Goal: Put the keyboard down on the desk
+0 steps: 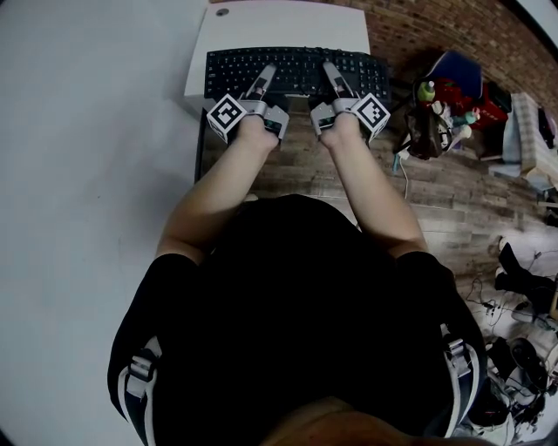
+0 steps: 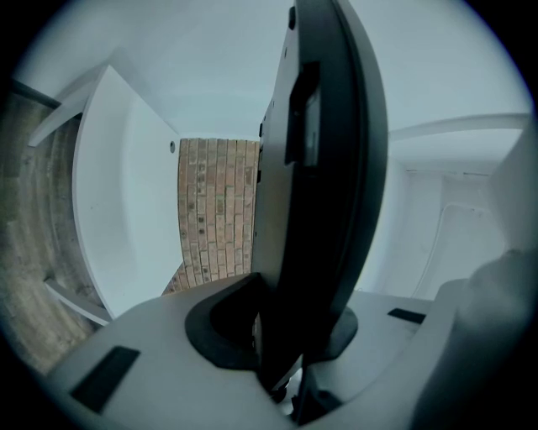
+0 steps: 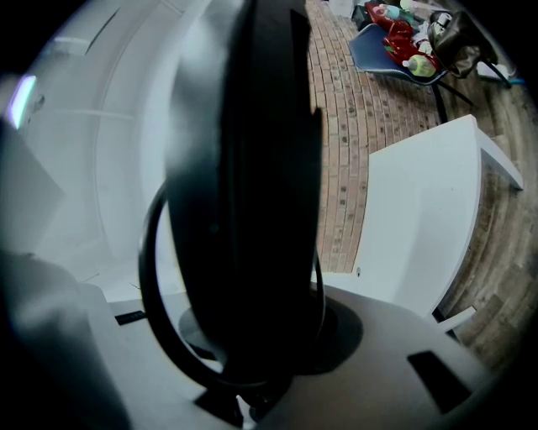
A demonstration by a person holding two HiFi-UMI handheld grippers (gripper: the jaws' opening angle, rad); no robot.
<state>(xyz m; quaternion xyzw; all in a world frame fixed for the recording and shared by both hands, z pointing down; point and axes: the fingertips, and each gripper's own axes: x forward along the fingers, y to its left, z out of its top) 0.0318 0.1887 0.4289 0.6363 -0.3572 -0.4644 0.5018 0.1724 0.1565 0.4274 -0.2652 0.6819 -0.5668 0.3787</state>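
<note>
Keyboard (image 1: 296, 63) at 12 o'clock, left gripper (image 1: 264, 80) and right gripper (image 1: 334, 78) both pinch its near edge; I'd lower it flat onto the desk (image 1: 279, 26).

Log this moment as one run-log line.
keyboard: held over white desk, not yet down | left gripper: shut on keyboard | right gripper: shut on keyboard

With the left arm (image 1: 218, 196) and right arm (image 1: 375, 187) stretched forward side by side, the left gripper (image 1: 265, 77) and right gripper (image 1: 332, 75) each clamp the keyboard (image 1: 296, 63) edge between their jaws.
</note>
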